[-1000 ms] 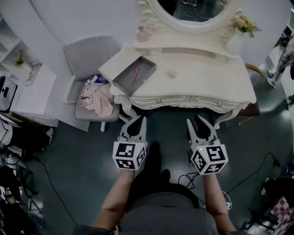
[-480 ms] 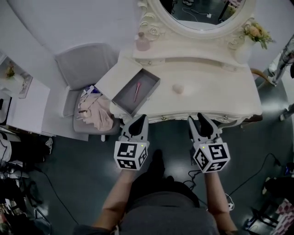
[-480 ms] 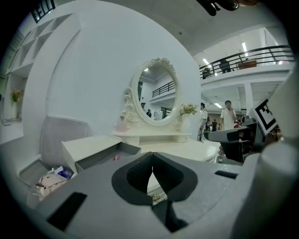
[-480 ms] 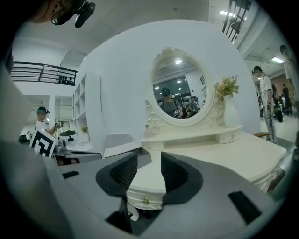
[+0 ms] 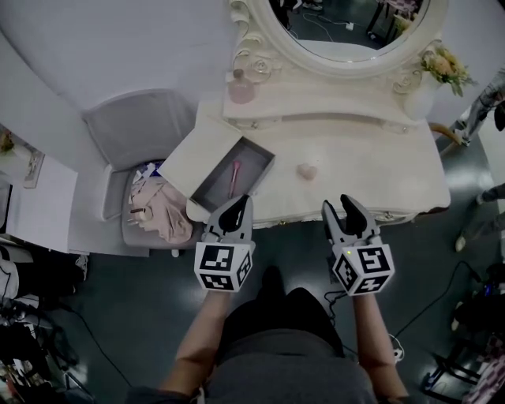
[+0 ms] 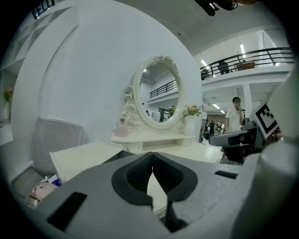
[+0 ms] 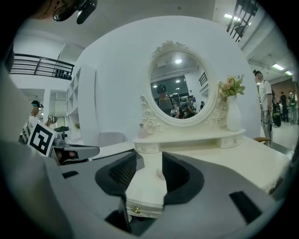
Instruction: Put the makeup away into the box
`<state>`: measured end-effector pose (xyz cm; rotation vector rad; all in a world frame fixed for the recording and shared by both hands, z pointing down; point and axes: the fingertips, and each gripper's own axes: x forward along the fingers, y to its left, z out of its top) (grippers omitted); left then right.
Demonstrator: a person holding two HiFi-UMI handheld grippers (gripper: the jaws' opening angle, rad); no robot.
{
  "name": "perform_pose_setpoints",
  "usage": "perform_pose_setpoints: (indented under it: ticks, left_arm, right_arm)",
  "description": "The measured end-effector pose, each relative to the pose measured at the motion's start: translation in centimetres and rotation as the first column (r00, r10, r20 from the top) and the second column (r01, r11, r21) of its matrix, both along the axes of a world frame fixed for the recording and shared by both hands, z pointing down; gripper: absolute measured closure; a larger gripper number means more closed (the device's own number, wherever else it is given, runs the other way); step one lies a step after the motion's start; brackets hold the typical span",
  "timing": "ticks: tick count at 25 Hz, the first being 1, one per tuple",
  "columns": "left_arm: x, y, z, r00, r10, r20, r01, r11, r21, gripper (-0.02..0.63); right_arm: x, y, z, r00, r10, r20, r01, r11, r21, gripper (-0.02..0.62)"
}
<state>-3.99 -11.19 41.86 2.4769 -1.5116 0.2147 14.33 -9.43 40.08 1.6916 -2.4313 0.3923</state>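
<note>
An open grey box (image 5: 223,183) lies at the cream dressing table's (image 5: 371,177) front left corner, its pale lid (image 5: 195,155) folded out to the left. A pink stick (image 5: 235,172) lies inside it. A small pink puff (image 5: 307,170) rests on the tabletop to the right of the box; in the right gripper view the puff (image 7: 160,174) shows far beyond the jaws. My left gripper (image 5: 237,207) (image 6: 151,161) hangs shut and empty just before the table edge, below the box. My right gripper (image 5: 346,208) (image 7: 148,169) has just been opening and holds nothing.
A pink perfume bottle (image 5: 241,88) and a vase of flowers (image 5: 432,75) stand on the raised shelf under the oval mirror (image 5: 347,24). A grey chair (image 5: 130,134) with clothes (image 5: 162,215) stands left of the table. Cables (image 5: 331,304) lie on the dark floor.
Both grippers have moved forward to the table's front edge, and the table now lies closer. The right jaws stand wider apart than before.
</note>
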Motion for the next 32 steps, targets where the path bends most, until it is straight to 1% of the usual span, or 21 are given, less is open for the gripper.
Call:
perform_pose_setpoints:
  ticks: [4,9,13,17,24,28,32]
  left_arm:
    - [0.3,-1.3,0.2,1.0,0.006,0.003,-0.006,1.0,-0.006,0.6]
    - [0.8,-2.4,0.1,1.0,0.003,0.005,-0.003,1.0,-0.004,0.6]
    - [0.8,-3.1,0.0,1.0,-0.013,0.01,0.013,1.0,-0.005,0.6]
    - [0.6,-4.2,-0.1,0.999,-0.049,0.017,0.05,0.999,-0.008,0.6]
    - [-0.6,-6.0,0.1,0.991,-0.131,0.017,0.131,0.991,-0.017,0.6]
    - [-0.8,-6.7,0.5,0.987,-0.161,0.021,0.162,0.986,-0.034,0.6]
    - [-1.0,-7.3,0.8,0.983,-0.184,0.023,0.185,0.982,-0.044,0.6]
  right_arm:
    - [0.3,-1.1,0.4,1.0,-0.002,0.001,0.002,1.0,-0.008,0.415]
    - [0.7,-2.3,0.6,0.999,-0.022,-0.025,0.022,1.0,-0.011,0.398]
    - [0.8,-3.6,1.0,0.998,-0.054,-0.036,0.053,0.998,-0.021,0.388]
    - [0.5,-5.4,1.7,0.992,-0.112,-0.052,0.11,0.993,-0.044,0.376]
    - [-0.4,-8.5,3.3,0.968,-0.217,-0.128,0.206,0.974,-0.093,0.36]
    - [-1.0,-9.8,4.8,0.944,-0.285,-0.169,0.262,0.954,-0.146,0.349]
    - [-1.3,-10.7,6.6,0.92,-0.338,-0.2,0.298,0.932,-0.206,0.332]
